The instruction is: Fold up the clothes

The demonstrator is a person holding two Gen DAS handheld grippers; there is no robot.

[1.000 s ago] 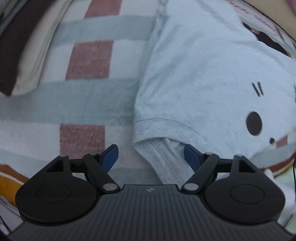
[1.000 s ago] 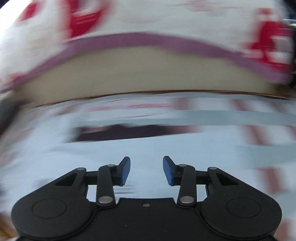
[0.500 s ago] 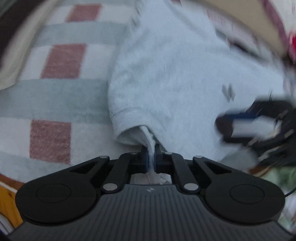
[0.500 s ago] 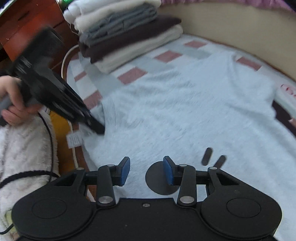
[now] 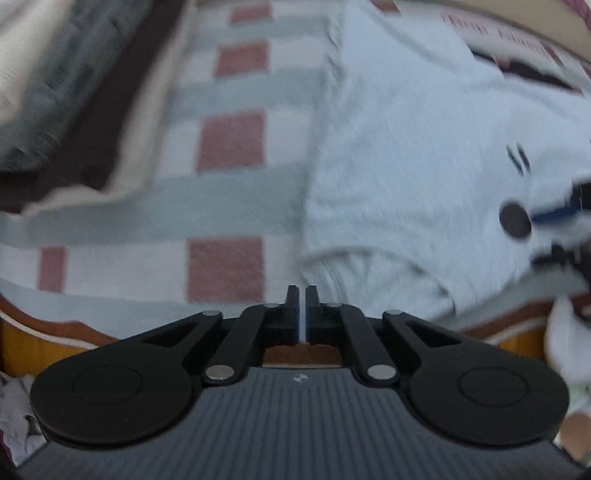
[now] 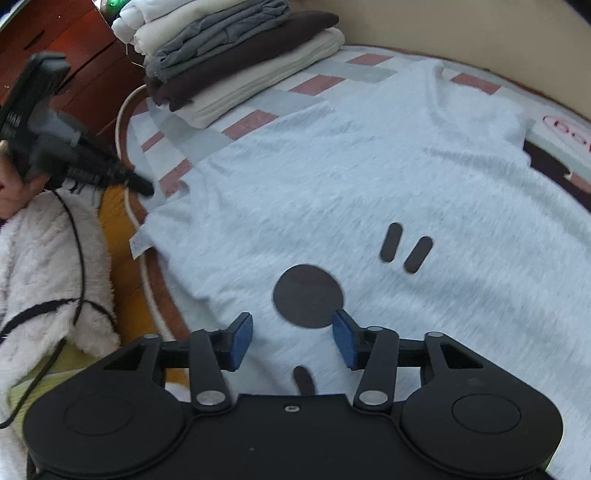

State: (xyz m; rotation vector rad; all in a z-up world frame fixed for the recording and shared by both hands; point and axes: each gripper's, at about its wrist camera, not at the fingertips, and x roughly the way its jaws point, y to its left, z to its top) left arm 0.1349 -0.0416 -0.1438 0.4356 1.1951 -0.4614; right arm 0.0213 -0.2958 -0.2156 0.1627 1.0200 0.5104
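Checked bedcover (image 6: 325, 83) in white, grey-green and dusty red, spread over a bed; dark reddish wooden drawers (image 6: 74, 48) at the far left corner; plain beige wall (image 6: 443, 26) behind; orange-brown edge (image 5: 22, 347) below the cover's rim; soft, even daylight

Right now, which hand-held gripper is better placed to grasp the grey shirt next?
Probably the right hand-held gripper: its jaws are opening over the shirt, beside the round dark spot, with nothing pinched. The left hand-held gripper is shut at the shirt's corner and would need to reopen.
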